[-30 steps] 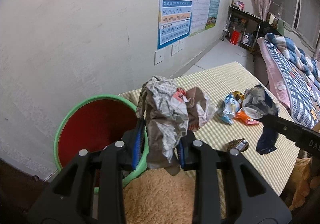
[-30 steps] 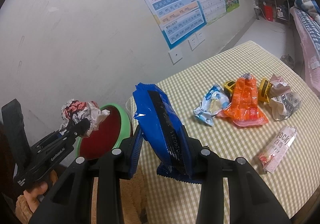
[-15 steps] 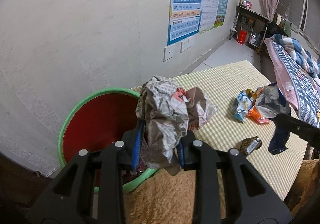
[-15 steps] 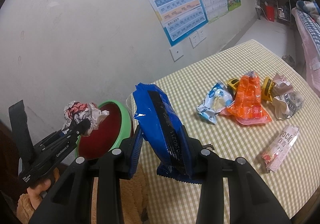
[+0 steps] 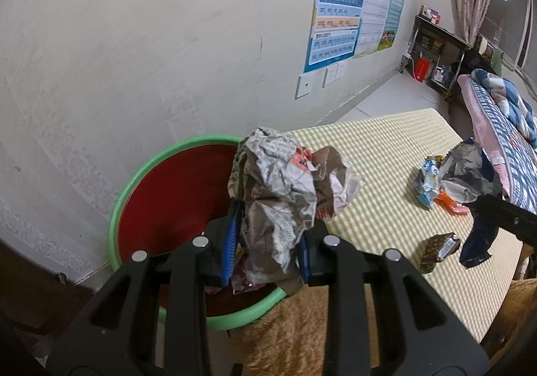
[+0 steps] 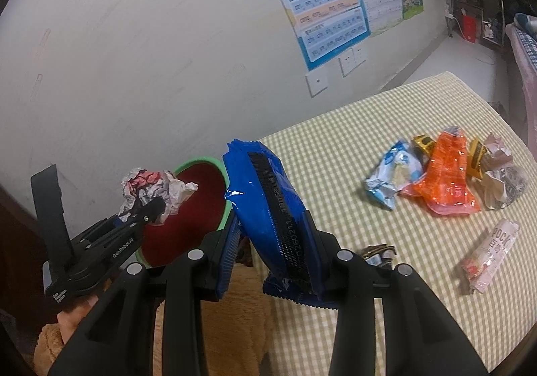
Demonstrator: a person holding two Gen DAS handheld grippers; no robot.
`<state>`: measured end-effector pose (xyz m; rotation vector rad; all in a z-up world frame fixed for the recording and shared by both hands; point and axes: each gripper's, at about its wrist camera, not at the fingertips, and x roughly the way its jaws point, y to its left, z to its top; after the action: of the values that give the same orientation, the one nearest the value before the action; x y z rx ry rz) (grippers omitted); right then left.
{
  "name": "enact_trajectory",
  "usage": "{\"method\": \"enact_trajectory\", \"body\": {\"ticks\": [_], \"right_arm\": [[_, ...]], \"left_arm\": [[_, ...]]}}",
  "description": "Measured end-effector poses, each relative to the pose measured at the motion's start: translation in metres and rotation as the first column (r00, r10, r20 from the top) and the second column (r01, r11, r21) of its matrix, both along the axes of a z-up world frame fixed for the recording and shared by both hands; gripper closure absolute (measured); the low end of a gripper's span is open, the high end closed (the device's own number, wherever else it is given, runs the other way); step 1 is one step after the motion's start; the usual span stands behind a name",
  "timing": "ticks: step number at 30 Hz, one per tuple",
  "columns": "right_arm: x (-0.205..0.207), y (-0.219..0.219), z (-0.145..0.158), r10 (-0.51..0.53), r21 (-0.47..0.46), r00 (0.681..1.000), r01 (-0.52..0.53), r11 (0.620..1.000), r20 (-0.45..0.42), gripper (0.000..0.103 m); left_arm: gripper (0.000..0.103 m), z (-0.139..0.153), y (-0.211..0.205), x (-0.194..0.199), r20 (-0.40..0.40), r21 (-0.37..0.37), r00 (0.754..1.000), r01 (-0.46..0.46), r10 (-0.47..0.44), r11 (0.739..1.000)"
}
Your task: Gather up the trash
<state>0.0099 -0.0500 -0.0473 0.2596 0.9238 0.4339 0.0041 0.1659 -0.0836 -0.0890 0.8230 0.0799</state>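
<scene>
Your left gripper (image 5: pixel 268 241) clamps a crumpled paper wad (image 5: pixel 285 188) over the green-rimmed red bin (image 5: pixel 167 194). Your right gripper (image 6: pixel 272 251) grips a blue snack wrapper (image 6: pixel 265 204) beside the bin, above the checked tablecloth (image 6: pixel 335 141).

A crumpled ball of printed paper (image 5: pixel 282 204), grey-white with red patches, is held up over the near rim of the bin. The bin (image 5: pixel 134 181) is round, with a green rim and a dark red inside, and stands on the floor against the wall at the table's end; a few scraps lie at its bottom. A glossy blue wrapper (image 6: pixel 268 204), puffed and creased, with a black seam strip along it, is held upright beside the bin. On the checked tablecloth lie a pale blue packet (image 6: pixel 391 179), an orange packet (image 6: pixel 446 181), yellow wrappers (image 6: pixel 475 154), a crumpled pale wrapper (image 6: pixel 503 181), a pink stick packet (image 6: pixel 490 255) and a small brown wrapper (image 5: pixel 439 246).
</scene>
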Motion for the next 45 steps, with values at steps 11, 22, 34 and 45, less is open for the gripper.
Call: {"method": "enact_trajectory", "body": {"ticks": [11,22,34,45], "right_arm": [[0.006,0.037,0.001,0.057,-0.012,0.998,-0.057,0.998,-0.009,0.067],[0.020,0.070,0.000,0.114,-0.003,0.993,-0.114,0.993,-0.019,0.067],[0.031,0.093,0.002,0.158,0.001,0.987,-0.158,0.988,-0.016,0.067],[0.037,0.098,-0.008,0.164,0.015,0.985,-0.164,0.986,-0.045,0.067]], "left_arm": [[0.075,-0.009,0.026,-0.002,-0.011,-0.011,0.999,-0.046,0.046,0.999],[0.075,-0.018,0.048,-0.004,-0.028,-0.006,0.995,-0.098,0.097,0.995],[0.075,-0.025,0.066,-0.007,-0.041,-0.013,0.991,-0.128,0.127,0.992],[0.075,-0.030,0.069,-0.003,-0.057,-0.016,0.990,-0.134,0.132,0.991]]}}
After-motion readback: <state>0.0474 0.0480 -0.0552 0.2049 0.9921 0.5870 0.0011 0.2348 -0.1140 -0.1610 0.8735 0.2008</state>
